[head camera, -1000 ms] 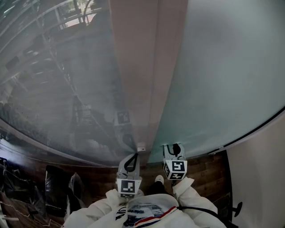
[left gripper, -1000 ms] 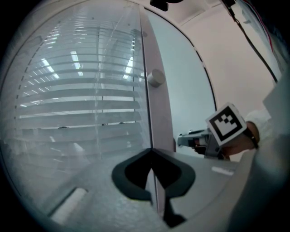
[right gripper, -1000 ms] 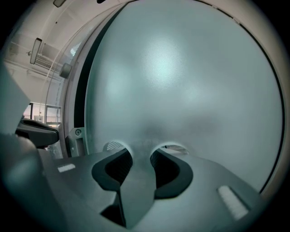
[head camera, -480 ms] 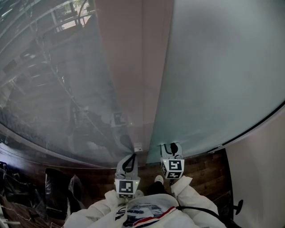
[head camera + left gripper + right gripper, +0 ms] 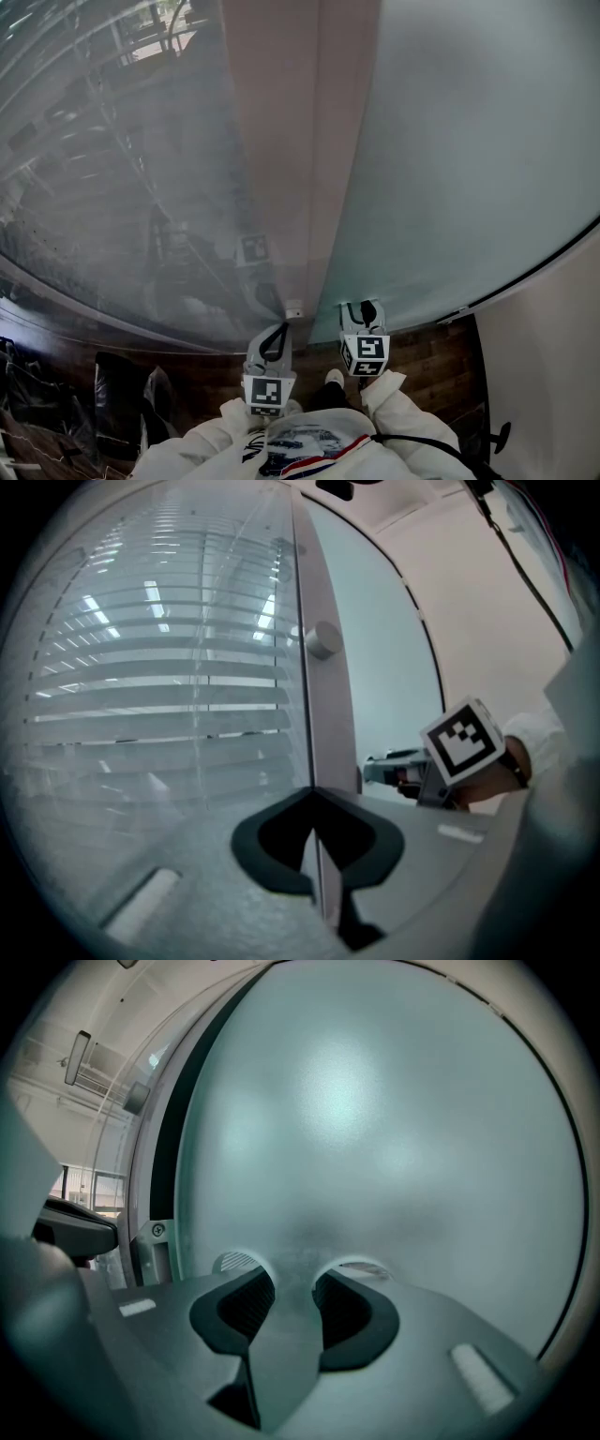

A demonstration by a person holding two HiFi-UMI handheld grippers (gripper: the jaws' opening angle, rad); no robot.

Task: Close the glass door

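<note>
The frosted glass door (image 5: 469, 141) fills the right of the head view and nearly all of the right gripper view (image 5: 375, 1129). My right gripper (image 5: 365, 309) is low on it, tips right at the glass, and stands open (image 5: 292, 1283) with only frosted glass showing in the gap. Left of the door rises a pinkish-brown post (image 5: 291, 141). My left gripper (image 5: 278, 330) points at the foot of that post, and its dark pads meet, so it is shut (image 5: 314, 794) on nothing. The right gripper (image 5: 380, 771) also shows there, beside the post (image 5: 323, 696).
A clear glass panel (image 5: 122, 169) with blinds behind it (image 5: 169, 667) lies left of the post. A round fitting (image 5: 322, 639) sticks out from the post, and a small bracket (image 5: 294, 308) sits at its base. Wooden floor (image 5: 441, 356), dark chairs (image 5: 122, 403), white wall (image 5: 553, 356).
Both grippers have kept their places against the door and the post. Only the head view has swayed a little from side to side.
</note>
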